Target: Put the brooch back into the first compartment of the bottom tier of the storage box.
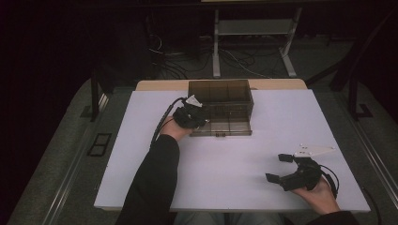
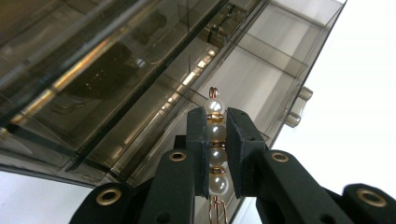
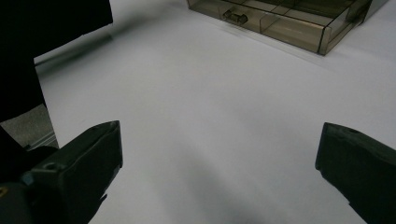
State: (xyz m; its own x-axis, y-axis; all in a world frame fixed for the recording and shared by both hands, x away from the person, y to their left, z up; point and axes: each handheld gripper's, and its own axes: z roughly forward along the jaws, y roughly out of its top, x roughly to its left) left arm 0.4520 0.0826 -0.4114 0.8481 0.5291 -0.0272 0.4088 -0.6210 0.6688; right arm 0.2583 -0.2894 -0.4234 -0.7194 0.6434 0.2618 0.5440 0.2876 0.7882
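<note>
Two grippers: one black two-jaw tool in each hand, seen from the high view over the white table [image 1: 225,159].
Right gripper [image 1: 280,168]: nearest, low on the right side of the table, held in the person's right hand [image 1: 319,190]. Its jaws stand wide apart with nothing between them. A grey three-cornered plate [image 1: 313,151] sits on top of it.
Right gripper view: both black jaws stand far apart at the bottom corners, with bare white table between them.
Left arm: a black sleeve [image 1: 152,183] reaches up from the bottom edge to the middle of the table.
Left gripper [image 1: 199,119]: at the left front of the box, well apart from the right gripper. Its jaws are squeezed narrow on the pearl piece.
Pearl piece: a short row of round white pearls with gold rings between them [image 2: 216,151], and a thin coppery wire loop at each end. It stands upright between the two black pads [image 2: 197,149], just above the open drawer.
Box: a smoky brown see-through plastic box with small compartments [image 1: 225,101], at the far middle of the table.
Drawer: a see-through drawer [image 1: 224,125] is pulled out of the box toward the person, with a small knob [image 2: 299,106] on its front.
Writing: no words or brand marks can be read on any of it.
Far back: a grey floor with loose cables [image 1: 244,63] and white table legs [image 1: 216,44].
</note>
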